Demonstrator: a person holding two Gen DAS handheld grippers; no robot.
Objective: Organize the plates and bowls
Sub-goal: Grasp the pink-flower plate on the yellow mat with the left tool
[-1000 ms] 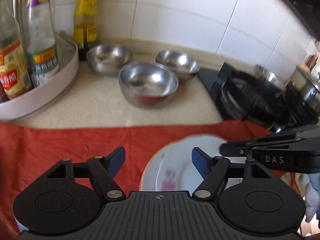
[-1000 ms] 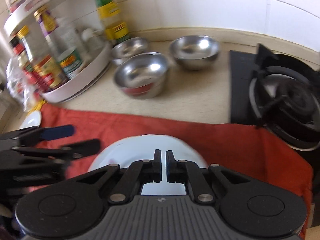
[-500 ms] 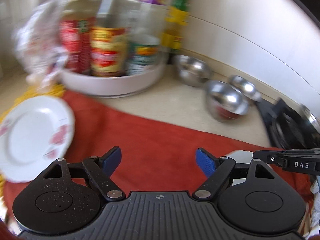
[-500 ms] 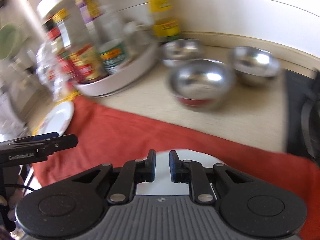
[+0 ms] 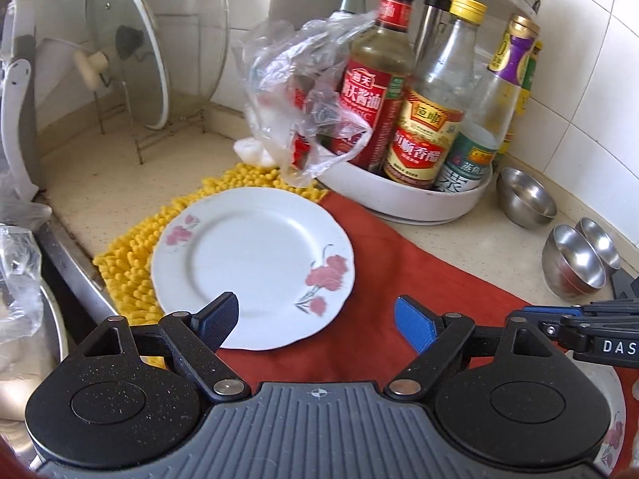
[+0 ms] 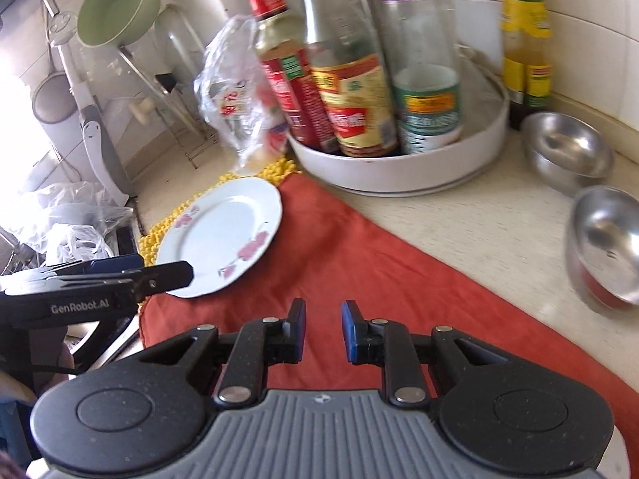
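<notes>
A white plate with pink flowers (image 5: 251, 263) lies partly on a yellow mat and partly on the red cloth (image 5: 383, 263); it also shows in the right wrist view (image 6: 223, 235). My left gripper (image 5: 315, 319) is open and empty, just in front of the plate's near rim. My right gripper (image 6: 322, 329) is open a little and empty above the red cloth (image 6: 359, 259). A second flowered plate (image 5: 613, 431) lies under the right gripper at the lower right of the left wrist view. Three steel bowls (image 5: 575, 261) stand on the counter at right.
A white turntable tray (image 5: 419, 199) with several sauce bottles stands behind the cloth, with a plastic bag (image 5: 303, 92) against it. A glass lid (image 5: 127, 52) leans in a rack at back left. The sink edge (image 5: 68, 263) is at left.
Both grippers swung left, from the bowls and stove towards the plate by the sink. The right gripper was shut on the second plate; it has opened and the plate is out of its jaws.
</notes>
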